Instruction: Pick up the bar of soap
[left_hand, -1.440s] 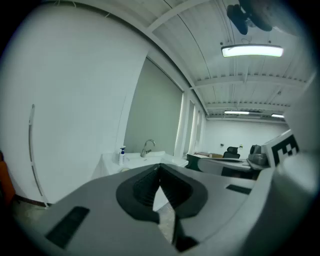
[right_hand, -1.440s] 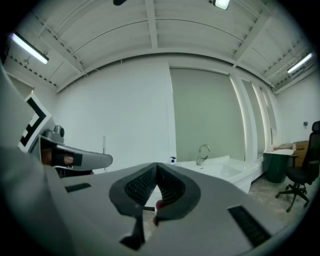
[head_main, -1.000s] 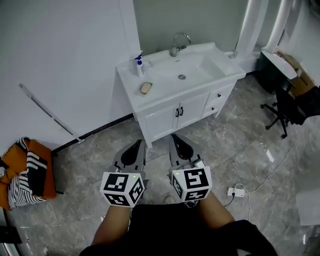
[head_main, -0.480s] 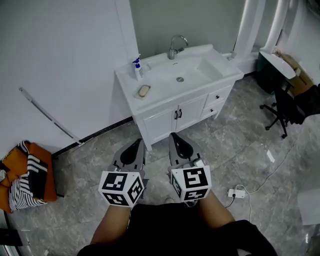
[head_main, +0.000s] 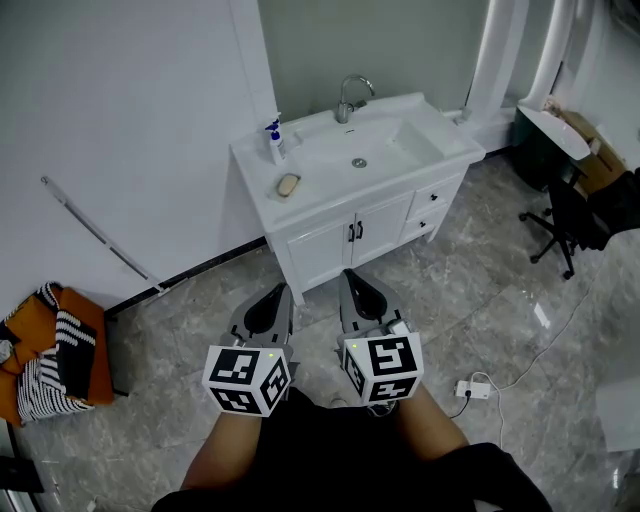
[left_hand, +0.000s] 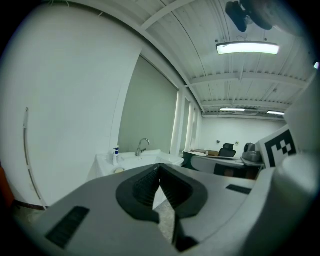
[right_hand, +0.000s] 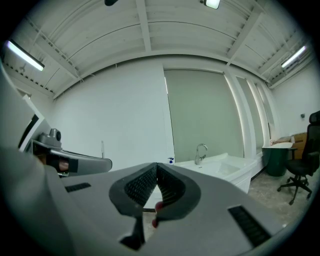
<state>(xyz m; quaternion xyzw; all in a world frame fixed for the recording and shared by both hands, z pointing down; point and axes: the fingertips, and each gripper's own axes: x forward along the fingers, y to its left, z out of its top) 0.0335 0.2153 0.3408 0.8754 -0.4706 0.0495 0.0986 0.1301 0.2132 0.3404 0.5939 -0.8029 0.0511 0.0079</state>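
Fingers pressed together, empty, on left gripper (head_main: 277, 292) and right gripper (head_main: 348, 275); neither has advanced, so soap (head_main: 289, 185) on vanity (head_main: 322, 168) remains well apart.

Floor (head_main: 200, 290) to vanity (head_main: 340, 235): open.
Tabletop (head_main: 312, 190) around bar of soap (head_main: 288, 185): bare in front; bottle (head_main: 276, 142) close behind, wall (head_main: 130, 120) left.

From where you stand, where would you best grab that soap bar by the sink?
Probably from above, pinching across its narrower width: the bar of soap lies flat, a low oval on the counter, apart from the pump bottle behind it.
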